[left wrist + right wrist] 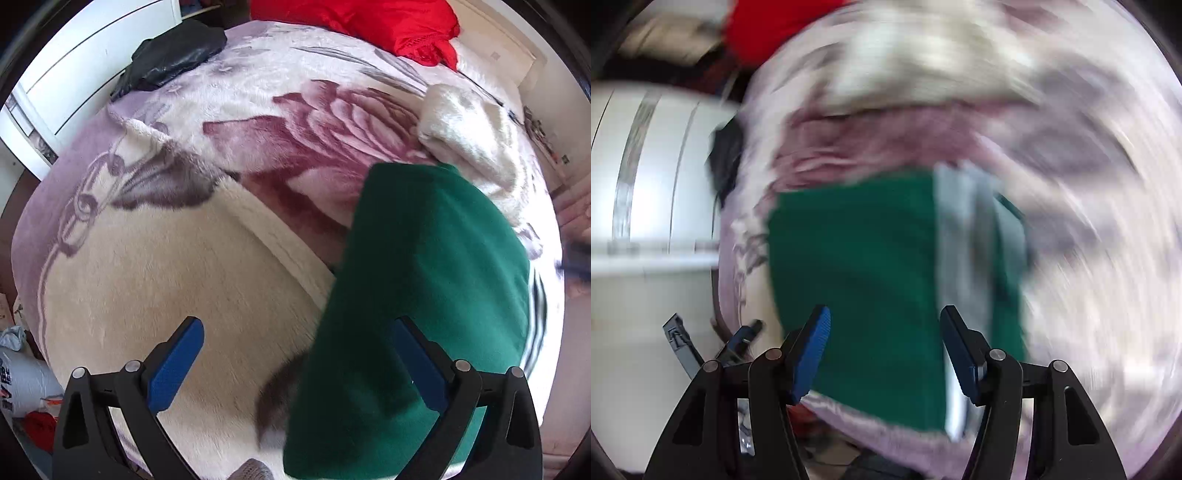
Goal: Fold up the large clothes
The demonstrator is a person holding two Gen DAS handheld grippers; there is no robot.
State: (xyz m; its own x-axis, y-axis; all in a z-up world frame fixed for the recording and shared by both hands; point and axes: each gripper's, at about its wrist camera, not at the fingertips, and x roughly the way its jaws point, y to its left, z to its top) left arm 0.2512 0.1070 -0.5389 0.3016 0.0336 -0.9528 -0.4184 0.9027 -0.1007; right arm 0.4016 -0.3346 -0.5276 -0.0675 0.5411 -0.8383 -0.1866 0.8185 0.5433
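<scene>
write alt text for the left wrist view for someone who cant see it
A folded green garment lies on a bed covered by a cream and purple floral blanket, with the open left gripper above its near edge, holding nothing. A red garment and a black garment sit at the far side.

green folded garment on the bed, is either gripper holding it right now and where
Nothing is held. Both the left gripper and the right gripper are open above the folded green garment, with no cloth pinched between the fingers.

Garment (424, 295) dark green, grey-striped edge. Blanket (166, 258) cream and lilac with maroon rose print. Red quilt (369, 22), black jacket (173, 55).
</scene>
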